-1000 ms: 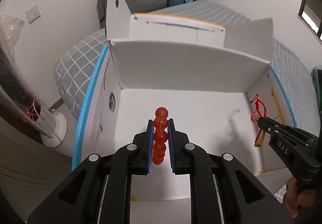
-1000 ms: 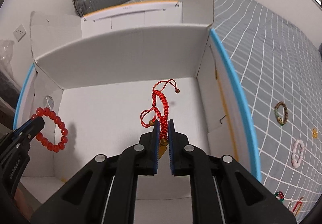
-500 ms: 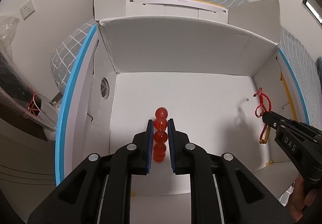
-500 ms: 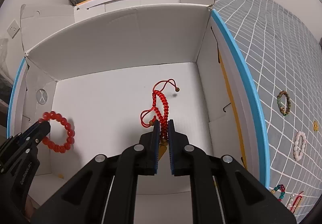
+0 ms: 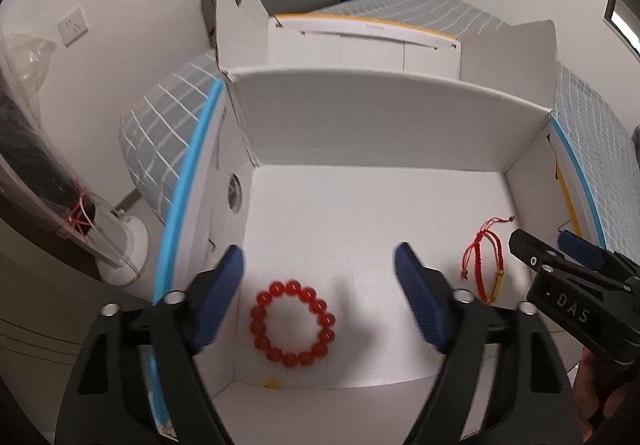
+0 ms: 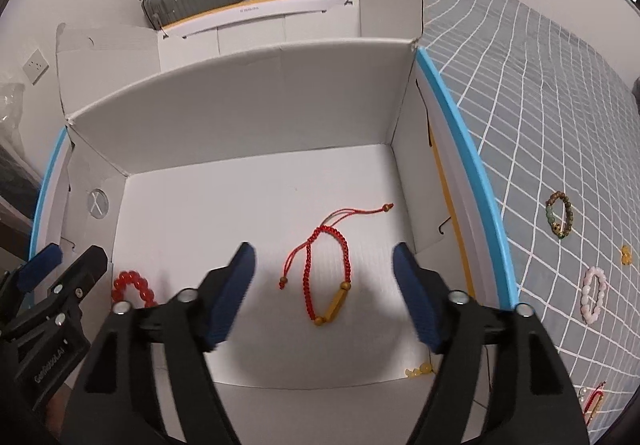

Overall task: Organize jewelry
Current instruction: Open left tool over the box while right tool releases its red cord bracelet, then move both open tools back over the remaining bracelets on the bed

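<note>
Seen from above, looking down into an open white cardboard box (image 5: pixel 360 133) standing on a bed with a grey checked cover (image 6: pixel 540 93)

At the left, left tongs (image 5: pixel 320 285) hanging over the box floor, jaws wide and opening, blue pads gripping nothing. Directly below, between the pads but not touched by them, a bracelet of round red beads (image 5: pixel 293 323) lying flat as a closed ring on the white floor near the front wall

At the right, right tongs (image 6: pixel 324 285) likewise over the floor, jaws wide and opening, holding nothing. Beneath, a red braided cord bracelet (image 6: pixel 328 265) with a gold tube bead, lying loose on the floor, tail cords trailing towards the right wall

Further right, outside the box on the bed cover, a green and brown bead bracelet (image 6: pixel 558 215), a pale pink bead bracelet (image 6: pixel 593 295) and a few smaller pieces
</note>
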Demonstrator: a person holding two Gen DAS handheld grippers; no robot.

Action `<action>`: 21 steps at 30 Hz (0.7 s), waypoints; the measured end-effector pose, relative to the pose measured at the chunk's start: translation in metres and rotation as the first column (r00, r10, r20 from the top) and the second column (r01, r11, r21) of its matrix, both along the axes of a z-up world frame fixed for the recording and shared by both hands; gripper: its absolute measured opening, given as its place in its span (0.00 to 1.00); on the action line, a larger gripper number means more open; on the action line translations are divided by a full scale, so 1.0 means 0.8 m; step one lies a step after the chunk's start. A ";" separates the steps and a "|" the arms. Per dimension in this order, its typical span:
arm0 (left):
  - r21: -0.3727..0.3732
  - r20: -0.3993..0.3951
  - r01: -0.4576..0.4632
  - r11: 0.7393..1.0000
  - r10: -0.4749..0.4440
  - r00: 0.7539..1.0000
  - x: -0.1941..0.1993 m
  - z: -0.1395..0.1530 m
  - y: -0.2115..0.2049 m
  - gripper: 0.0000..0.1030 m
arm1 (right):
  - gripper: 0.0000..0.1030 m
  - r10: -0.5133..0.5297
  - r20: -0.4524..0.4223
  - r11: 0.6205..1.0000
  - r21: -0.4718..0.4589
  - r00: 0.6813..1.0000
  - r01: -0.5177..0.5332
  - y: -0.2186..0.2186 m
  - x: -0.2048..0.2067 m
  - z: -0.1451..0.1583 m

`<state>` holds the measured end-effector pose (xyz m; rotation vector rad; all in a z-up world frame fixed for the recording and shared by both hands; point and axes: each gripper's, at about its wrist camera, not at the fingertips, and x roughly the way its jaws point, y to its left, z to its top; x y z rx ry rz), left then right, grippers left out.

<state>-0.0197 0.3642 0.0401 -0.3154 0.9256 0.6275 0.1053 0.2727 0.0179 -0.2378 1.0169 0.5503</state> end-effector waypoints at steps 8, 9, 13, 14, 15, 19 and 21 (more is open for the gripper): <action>0.021 0.025 0.001 1.000 -0.001 1.000 -0.003 0.008 -0.001 0.90 | 0.93 -0.018 0.051 0.997 0.081 0.999 0.014 -0.010 -0.004 0.020; 0.026 0.029 -0.001 1.000 0.000 1.000 -0.004 0.009 -0.001 0.92 | 0.93 -0.021 0.055 0.997 0.082 0.998 0.016 -0.011 -0.005 0.021; 0.021 0.045 -0.001 1.000 0.000 0.999 -0.008 0.013 0.000 0.94 | 0.93 -0.027 0.076 0.996 0.086 0.997 0.020 -0.015 -0.009 0.029; 0.019 0.050 0.001 1.000 -0.002 0.999 -0.008 0.015 -0.001 0.94 | 0.93 -0.028 0.080 0.996 0.088 0.996 0.021 -0.016 -0.010 0.031; 0.021 0.055 0.005 1.000 -0.006 0.998 -0.009 0.017 -0.002 0.95 | 0.93 -0.029 0.084 0.996 0.088 0.996 0.022 -0.017 -0.012 0.032; 0.022 0.066 0.009 1.000 -0.011 0.998 -0.012 0.024 -0.007 0.95 | 0.93 -0.044 0.109 0.995 0.091 0.993 0.034 -0.028 -0.016 0.041; 0.025 0.073 0.014 1.000 -0.015 0.997 -0.012 0.027 -0.012 0.95 | 0.93 -0.056 0.124 0.994 0.099 0.991 0.044 -0.038 -0.020 0.047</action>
